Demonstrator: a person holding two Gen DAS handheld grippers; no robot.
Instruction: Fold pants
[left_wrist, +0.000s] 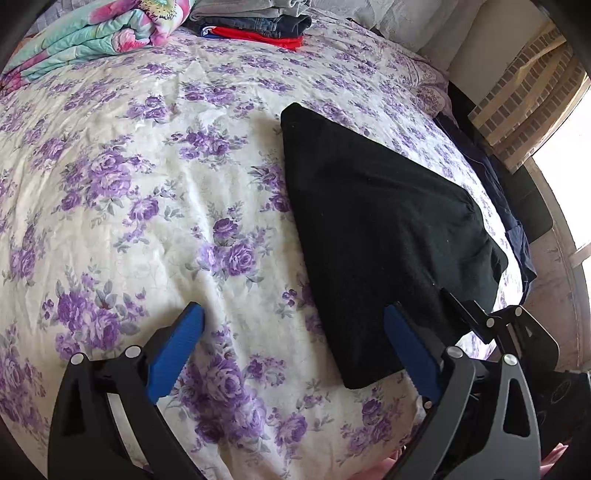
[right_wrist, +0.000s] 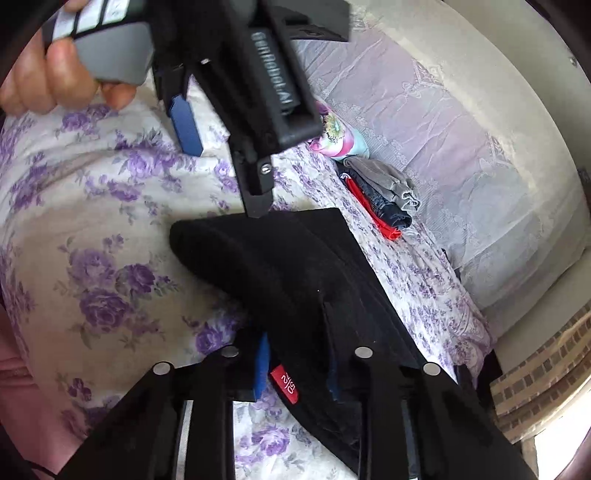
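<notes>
Right tool (right_wrist: 295, 373): jaws closed on the near edge of the black pants (right_wrist: 295, 280), beside a red size tag (right_wrist: 284, 382). Left tool (left_wrist: 295, 350): jaws wide apart, gripping nothing, one blue pad resting against the pants' near corner. The pants lie partly folded toward the right edge of the bed (left_wrist: 147, 184), well apart from the stacked clothes (left_wrist: 258, 29) at its far edge.

Risk, as judged: a one-sided grip may drag the layers askew; pulling rightward could slide the pants over the bed's edge.

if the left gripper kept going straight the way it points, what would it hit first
Most likely the floral bedsheet: the left gripper points down at bare sheet between its open jaws. The folded black pants lie just right of that line, though depth is unclear.
</notes>
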